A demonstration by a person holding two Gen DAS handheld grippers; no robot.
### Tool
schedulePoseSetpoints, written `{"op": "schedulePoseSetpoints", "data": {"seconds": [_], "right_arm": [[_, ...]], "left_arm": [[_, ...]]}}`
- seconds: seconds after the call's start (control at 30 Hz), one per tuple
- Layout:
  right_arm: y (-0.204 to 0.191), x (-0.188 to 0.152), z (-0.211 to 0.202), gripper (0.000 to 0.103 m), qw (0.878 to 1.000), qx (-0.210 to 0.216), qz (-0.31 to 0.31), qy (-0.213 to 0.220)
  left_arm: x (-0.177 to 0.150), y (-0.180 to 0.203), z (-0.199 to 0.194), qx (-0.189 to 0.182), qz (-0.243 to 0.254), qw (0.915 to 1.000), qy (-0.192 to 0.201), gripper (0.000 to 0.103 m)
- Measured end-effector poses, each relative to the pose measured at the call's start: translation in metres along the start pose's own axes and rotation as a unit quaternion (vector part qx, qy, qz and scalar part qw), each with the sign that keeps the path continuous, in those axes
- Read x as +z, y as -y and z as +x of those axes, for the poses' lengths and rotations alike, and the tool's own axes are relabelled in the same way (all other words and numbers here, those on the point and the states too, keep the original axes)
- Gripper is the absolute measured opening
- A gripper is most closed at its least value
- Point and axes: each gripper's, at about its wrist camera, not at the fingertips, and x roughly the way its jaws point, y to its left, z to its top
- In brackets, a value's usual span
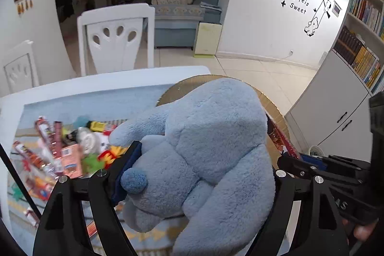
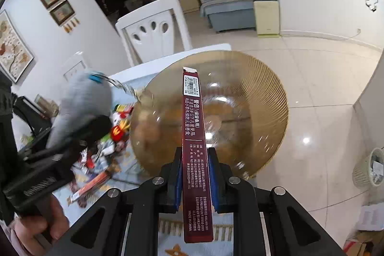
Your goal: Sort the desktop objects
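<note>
Left wrist view. Left tongs [image 1: 204, 167]: clamped on a blue plush toy [image 1: 206, 150], which fills the centre and lower right of the frame; the left pad presses the toy beside its round darker nose, the right finger is mostly hidden behind the plush. Behind the toy, at centre, the ribbed rim of an amber glass bowl [image 1: 192, 82] shows. At left of the frame, a heap of snack packets and small toys [image 1: 60, 152] lies on a patterned mat [image 1: 96, 102] over the white table [image 1: 108, 78]. At far right, part of the other black gripper is in view.

Right wrist view. Right tongs [image 2: 197, 174]: narrow, closed on a slim dark-red box [image 2: 193, 126] held edge-on, printed side toward the camera, its torn far end at mid-frame over the bowl [image 2: 259, 97]. The bowl occupies the centre; its inside appears bare. The plush toy [image 2: 81, 107] sits at left, blurred, carried above the heap and just left of the bowl rim.

Handling note, as judgement: both items look bound for the bowl. The box is best lowered until its far end is well inside the rim before the tongs part, so it does not tip out. The plush, bulky and soft, should go in one at a time with the box, centred over the bowl to avoid catching the rim.
</note>
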Motion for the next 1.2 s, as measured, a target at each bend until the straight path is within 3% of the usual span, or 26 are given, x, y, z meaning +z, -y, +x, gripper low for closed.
{"op": "schedulePoseSetpoints", "data": {"seconds": [0.1, 0.17, 0.2, 0.33, 0.53, 0.63, 0.8, 1.0, 1.13, 1.2], "right_arm": [[-0.002, 0.009, 0.005, 0.019, 1.0, -0.001, 0.009, 0.012], [0.012, 0.012, 0.006, 0.042, 1.0, 0.016, 0.025, 0.007], [0.013, 0.012, 0.006, 0.047, 0.999, 0.02, 0.032, 0.011], [0.014, 0.005, -0.004, 0.049, 0.999, 0.022, 0.042, 0.025], [-0.001, -0.021, -0.015, 0.049, 0.998, 0.046, 0.029, 0.015], [-0.023, -0.041, -0.022, 0.049, 0.998, 0.063, 0.002, 0.007], [-0.068, -0.101, -0.01, 0.052, 0.993, 0.09, -0.06, -0.045], [-0.102, -0.156, 0.039, 0.052, 0.986, 0.067, -0.116, -0.099], [-0.106, -0.16, 0.066, 0.052, 0.989, 0.039, -0.109, -0.093], [-0.108, -0.156, 0.077, 0.052, 0.991, 0.019, -0.101, -0.08]], "left_arm": [[0.005, -0.003, 0.019, -0.031, -0.027, 0.9991, -0.013, 0.082], [0.006, -0.013, 0.032, -0.05, -0.062, 0.9962, -0.035, 0.083], [0.004, -0.017, 0.034, -0.06, -0.077, 0.9944, -0.04, 0.083], [-0.007, -0.039, 0.019, -0.092, -0.12, 0.9883, -0.023, 0.088], [-0.025, -0.067, -0.01, -0.104, -0.153, 0.9827, -0.009, 0.097], [-0.048, -0.075, -0.028, -0.082, -0.151, 0.9851, -0.013, 0.097], [-0.111, -0.093, -0.053, 0.006, -0.137, 0.9893, -0.05, 0.097], [-0.197, -0.143, -0.068, 0.09, -0.182, 0.9742, -0.098, 0.097], [-0.234, -0.197, -0.08, 0.125, -0.226, 0.9606, -0.103, 0.097], [-0.242, -0.218, -0.079, 0.133, -0.226, 0.9599, -0.101, 0.097]]}}
